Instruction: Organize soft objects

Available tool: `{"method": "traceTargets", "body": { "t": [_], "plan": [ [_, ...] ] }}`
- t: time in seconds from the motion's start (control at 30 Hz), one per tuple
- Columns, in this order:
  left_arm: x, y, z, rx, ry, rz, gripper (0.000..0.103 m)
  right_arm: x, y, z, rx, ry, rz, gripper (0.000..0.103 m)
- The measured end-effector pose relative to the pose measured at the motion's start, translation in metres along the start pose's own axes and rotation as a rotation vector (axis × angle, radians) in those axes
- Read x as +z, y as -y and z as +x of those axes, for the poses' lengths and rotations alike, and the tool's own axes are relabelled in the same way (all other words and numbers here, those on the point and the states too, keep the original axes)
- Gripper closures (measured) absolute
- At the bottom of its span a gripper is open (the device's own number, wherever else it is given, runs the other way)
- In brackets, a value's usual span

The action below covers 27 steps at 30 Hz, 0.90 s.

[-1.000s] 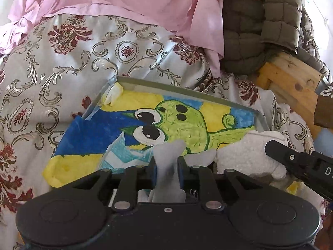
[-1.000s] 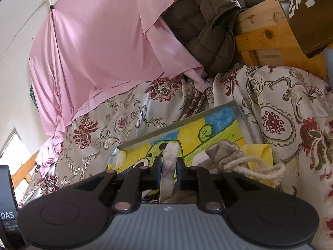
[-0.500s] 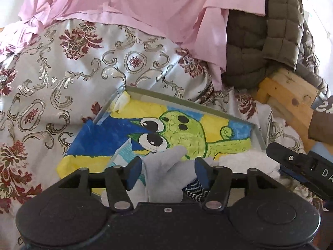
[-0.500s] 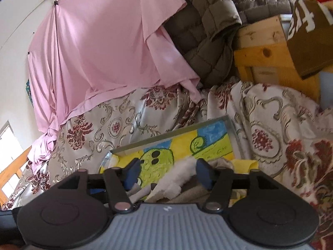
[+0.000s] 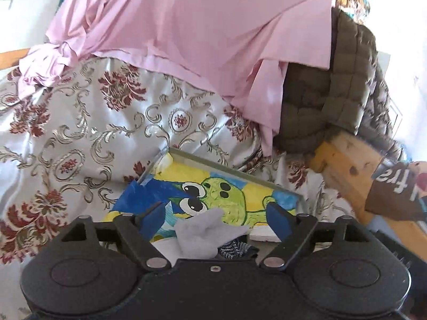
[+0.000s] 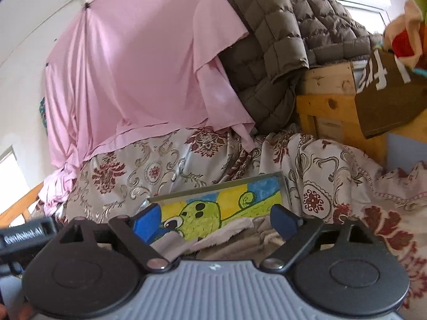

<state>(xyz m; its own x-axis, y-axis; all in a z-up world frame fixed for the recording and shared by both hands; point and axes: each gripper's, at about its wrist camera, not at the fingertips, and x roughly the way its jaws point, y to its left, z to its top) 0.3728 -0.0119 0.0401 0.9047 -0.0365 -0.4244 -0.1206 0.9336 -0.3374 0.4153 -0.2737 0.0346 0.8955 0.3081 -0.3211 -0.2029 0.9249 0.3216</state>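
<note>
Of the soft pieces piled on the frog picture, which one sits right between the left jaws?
The pale grey cloth, bunched and sticking up in the gap of the open left gripper, untouched by either pad. The dark striped piece lies lower, to its right.

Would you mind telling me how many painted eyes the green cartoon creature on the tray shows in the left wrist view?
2: upper painted eye and lower painted eye, side by side on the green cartoon creature; nothing suggests more hidden.
</note>
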Motion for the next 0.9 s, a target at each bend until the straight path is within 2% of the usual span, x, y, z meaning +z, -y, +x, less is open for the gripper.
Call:
{"method": "traceTargets", "body": {
  "t": [0.13, 0.5, 0.7, 0.9],
  "plan": [
    [-0.007, 0.000, -0.035, -0.024, 0.007, 0.017, 0.013, -0.008, -0.007, -0.028, 0.009, 0.000, -0.001, 0.001],
    [-0.041, -0.013, -0.122, -0.016, 0.023, 0.116, 0.001, -0.039, -0.014, -0.098, 0.081, -0.012, 0.026, 0.000],
    [-0.070, -0.027, -0.153, -0.031, 0.015, 0.110, 0.001, -0.067, -0.023, -0.132, 0.090, -0.040, -0.011, 0.000],
    [-0.098, -0.044, -0.180, -0.015, 0.003, 0.109, 0.001, -0.093, -0.038, -0.151, 0.072, -0.106, -0.062, 0.000]
  ]
}}
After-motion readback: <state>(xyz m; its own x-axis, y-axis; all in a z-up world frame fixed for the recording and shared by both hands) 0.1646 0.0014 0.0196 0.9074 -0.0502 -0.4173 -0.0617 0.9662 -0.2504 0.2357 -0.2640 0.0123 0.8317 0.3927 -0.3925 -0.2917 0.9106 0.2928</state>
